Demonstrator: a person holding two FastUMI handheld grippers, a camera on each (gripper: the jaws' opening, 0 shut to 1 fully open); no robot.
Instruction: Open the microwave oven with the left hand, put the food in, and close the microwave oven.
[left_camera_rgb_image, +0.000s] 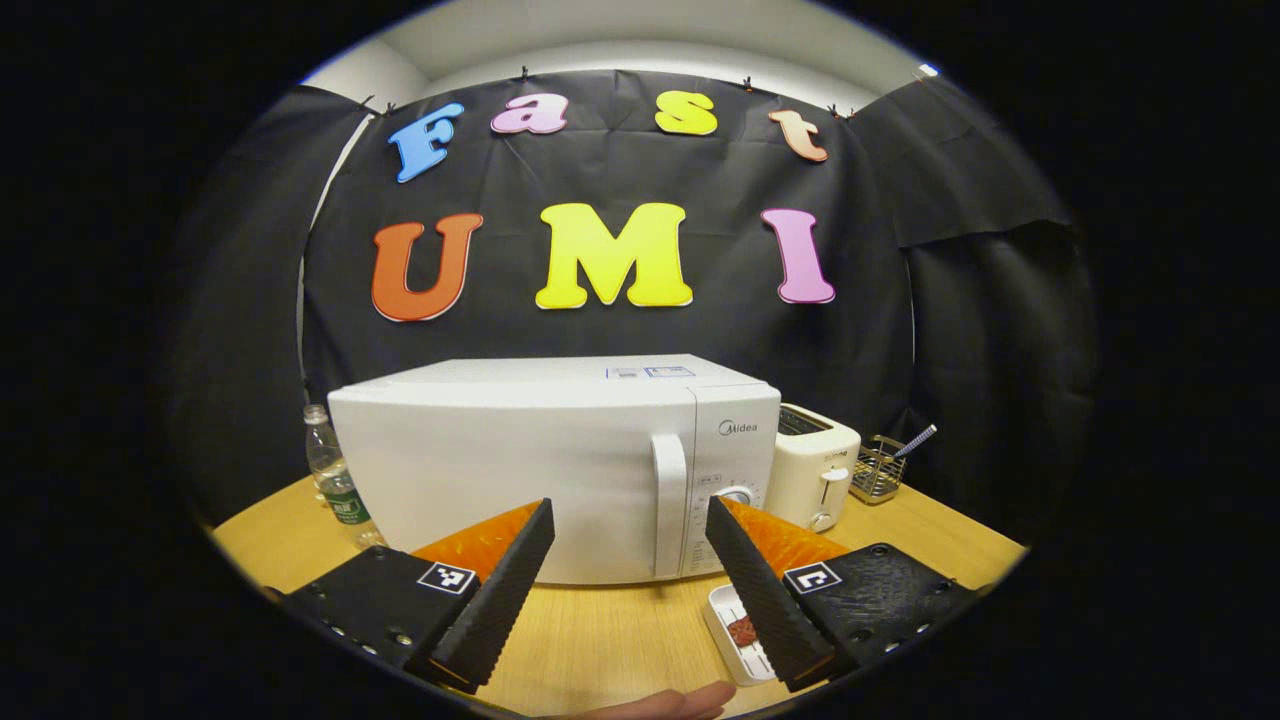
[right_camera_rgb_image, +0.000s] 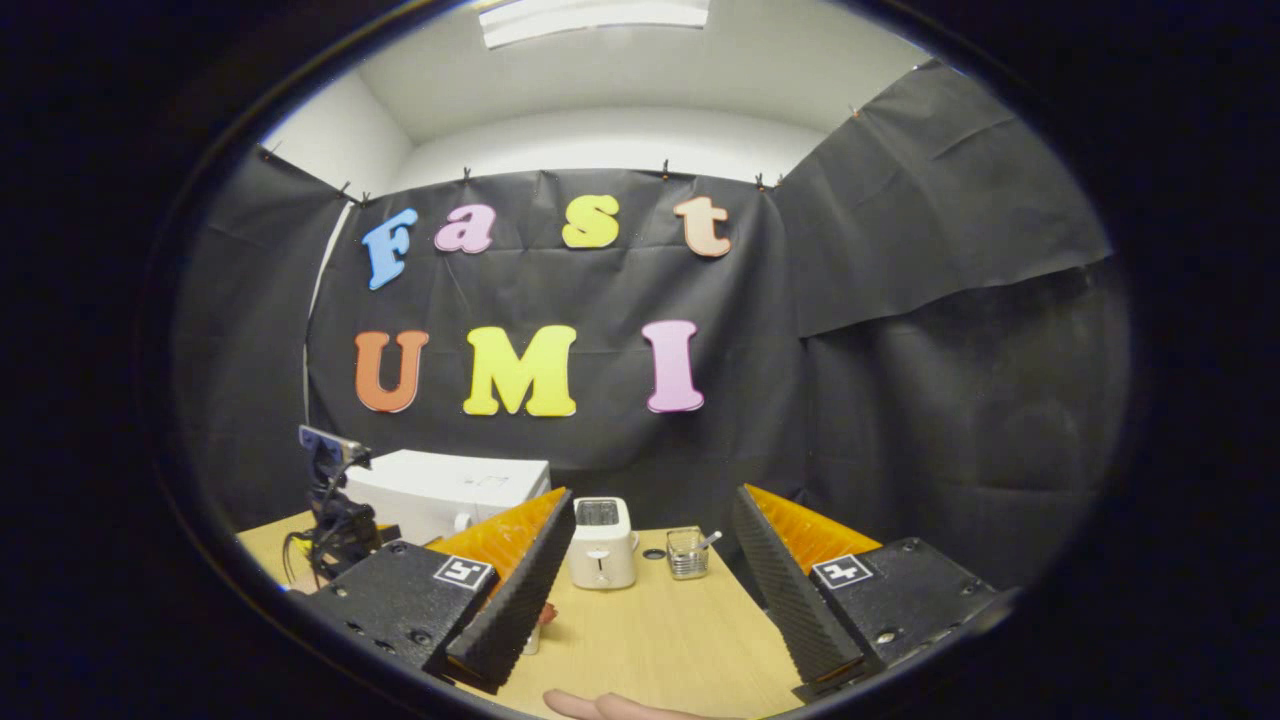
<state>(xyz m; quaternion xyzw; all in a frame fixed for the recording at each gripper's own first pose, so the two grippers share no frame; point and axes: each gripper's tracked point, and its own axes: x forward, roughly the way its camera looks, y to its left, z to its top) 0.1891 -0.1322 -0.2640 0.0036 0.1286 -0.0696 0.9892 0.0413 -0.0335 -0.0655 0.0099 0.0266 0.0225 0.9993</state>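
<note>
With the microwave (left_camera_rgb_image: 520, 470) door closed, the wide-open left gripper (left_camera_rgb_image: 628, 545) faces its handle (left_camera_rgb_image: 669, 500), which it must next grasp and pull; the right gripper (right_camera_rgb_image: 650, 560) is wide too.

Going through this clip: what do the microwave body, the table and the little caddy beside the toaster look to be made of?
Microwave: smooth white casing with a soft sheen, probably painted metal or plastic; the look leaves it open. Table: light wood or wood-look laminate, faint grain lines, matte. Caddy: thin metal wire mesh, see-through and slightly shiny. Toaster: glossy cream shell, likely plastic.
</note>
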